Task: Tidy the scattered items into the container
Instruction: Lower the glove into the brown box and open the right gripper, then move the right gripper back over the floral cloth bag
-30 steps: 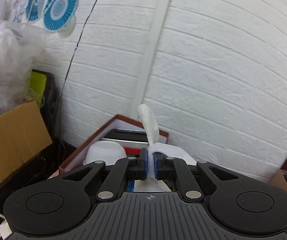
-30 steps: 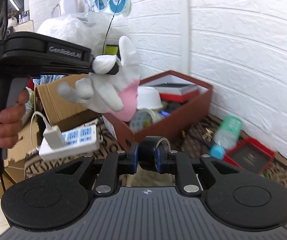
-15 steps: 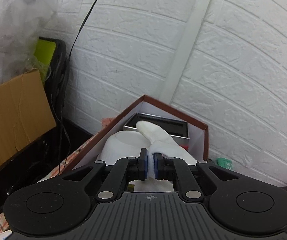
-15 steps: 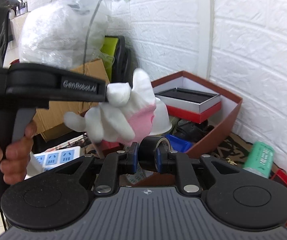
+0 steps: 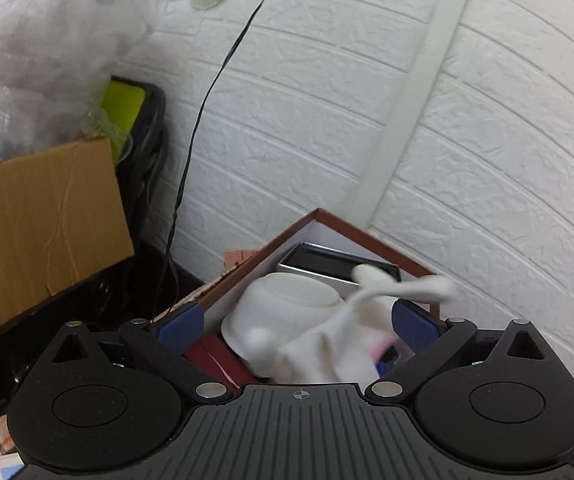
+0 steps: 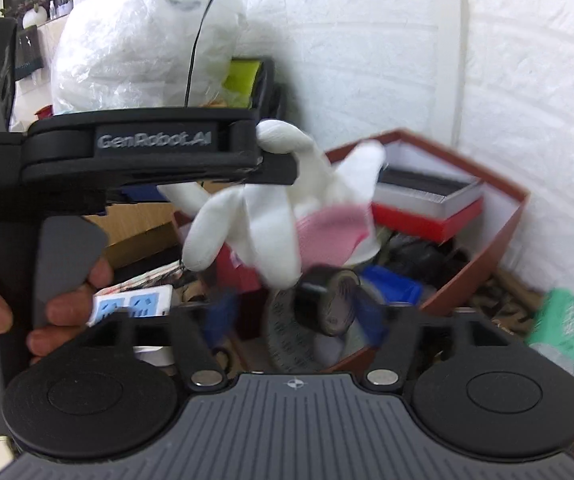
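Observation:
My left gripper (image 5: 297, 326) is open above the brown box (image 5: 319, 216); the white and pink glove (image 5: 351, 332) hangs blurred between its spread jaws, over a white bowl (image 5: 287, 300). In the right wrist view the glove (image 6: 287, 216) is just off the left gripper's tip, above the box (image 6: 503, 236). My right gripper (image 6: 297, 318) is open, and a black tape roll (image 6: 327, 300) sits loose between its blue pads (image 6: 369, 314).
The box holds a black and silver case (image 6: 427, 186), a red case and a blue item (image 6: 391, 284). A power strip (image 6: 135, 308) and a green bottle (image 6: 559, 324) lie outside it. A cardboard box (image 5: 43, 220) and plastic bags stand left.
Both grippers have opened. The glove has come free of the left gripper's pads and drops toward the box. The tape roll is loose between the right pads. Both grippers moved closer to the box.

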